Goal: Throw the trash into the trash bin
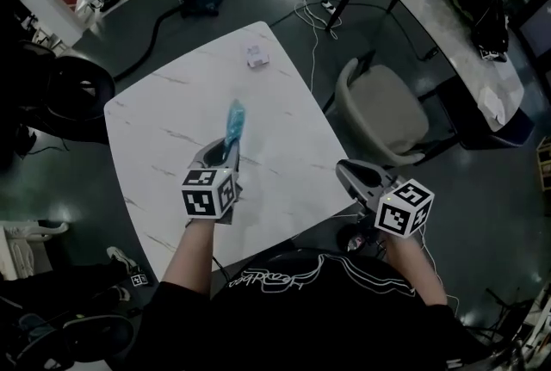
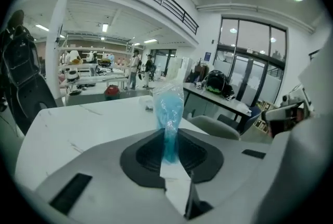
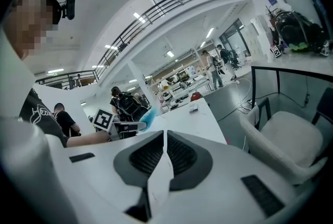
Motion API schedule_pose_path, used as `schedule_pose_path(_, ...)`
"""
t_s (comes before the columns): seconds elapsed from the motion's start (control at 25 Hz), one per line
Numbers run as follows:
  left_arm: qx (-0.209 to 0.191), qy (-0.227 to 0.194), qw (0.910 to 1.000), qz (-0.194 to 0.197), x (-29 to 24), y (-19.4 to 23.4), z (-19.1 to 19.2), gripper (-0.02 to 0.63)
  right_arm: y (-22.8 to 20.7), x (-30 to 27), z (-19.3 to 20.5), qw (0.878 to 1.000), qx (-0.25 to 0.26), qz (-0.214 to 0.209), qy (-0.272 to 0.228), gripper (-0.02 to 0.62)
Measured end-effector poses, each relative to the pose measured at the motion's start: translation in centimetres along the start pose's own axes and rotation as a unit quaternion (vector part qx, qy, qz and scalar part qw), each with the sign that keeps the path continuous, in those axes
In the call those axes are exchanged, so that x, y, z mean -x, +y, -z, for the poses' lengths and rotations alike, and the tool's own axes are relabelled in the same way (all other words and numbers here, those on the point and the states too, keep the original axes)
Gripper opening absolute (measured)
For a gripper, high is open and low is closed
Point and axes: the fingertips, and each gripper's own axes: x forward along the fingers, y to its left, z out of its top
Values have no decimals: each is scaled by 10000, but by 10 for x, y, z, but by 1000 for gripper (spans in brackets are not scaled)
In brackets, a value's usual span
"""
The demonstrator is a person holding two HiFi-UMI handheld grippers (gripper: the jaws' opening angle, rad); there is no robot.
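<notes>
Clamps the blue wrapper in the left gripper — long axis in line with the jaws, free end pointing straight ahead of the tips and slightly up, over the table. Holds the right gripper closed and empty, off to the right — the farther of the two.

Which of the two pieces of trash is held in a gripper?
The blue plastic wrapper, clamped between the jaws of the left gripper. The small white piece lies untouched at the far end of the table.
</notes>
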Motion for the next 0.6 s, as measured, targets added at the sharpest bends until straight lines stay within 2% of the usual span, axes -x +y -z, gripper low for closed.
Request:
schedule_pose_path(0.16,27,-387,9979,517,18,-65,-20,46,-4,31,1,9997,-26,95,-218,46)
schedule_pose_path(0.36,135,-606,9896,1298,41,-151,-32,47,-8,82,7,9986,-69,255,-461,46)
schedule_pose_path(0.6,0,-552,9767,2076,61,-249,-15,48,-22,151,34,9948,-300,557,-801,46)
